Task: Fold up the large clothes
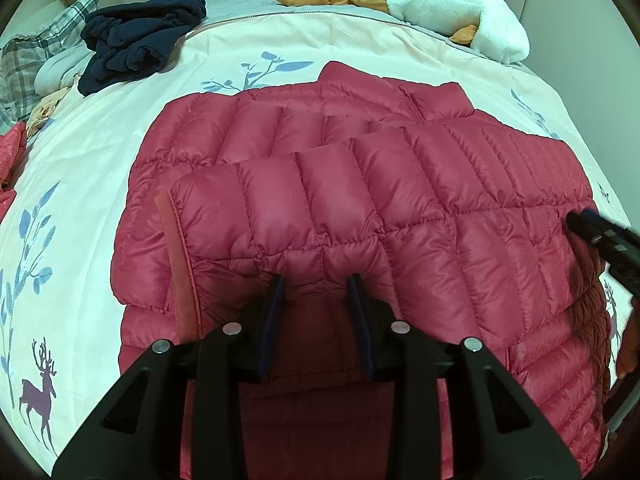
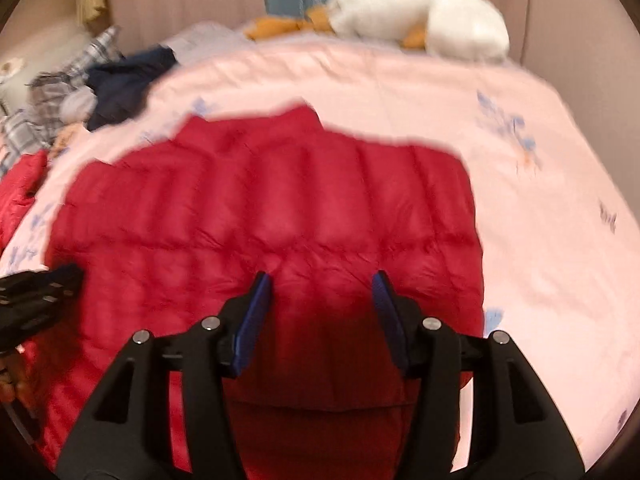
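A red quilted down jacket (image 1: 360, 184) lies on the pale bedspread (image 1: 100, 160), one sleeve folded across its body. My left gripper (image 1: 315, 280) is at the jacket's near edge, its blue pads pinching a bunched fold of red fabric. The right gripper's black tip (image 1: 600, 236) shows at the jacket's right side. In the blurred right wrist view, my right gripper (image 2: 322, 280) hovers over the jacket (image 2: 260, 208) with its jaws standing apart and nothing pressed between the pads. The left gripper (image 2: 40, 292) appears there at the left edge.
A crumpled navy garment (image 1: 140, 44) and a plaid pillow (image 1: 32, 60) lie at the back left. A white plush toy (image 1: 452, 12) with orange parts sits at the head of the bed. Another red garment (image 1: 10, 152) pokes in at the left edge.
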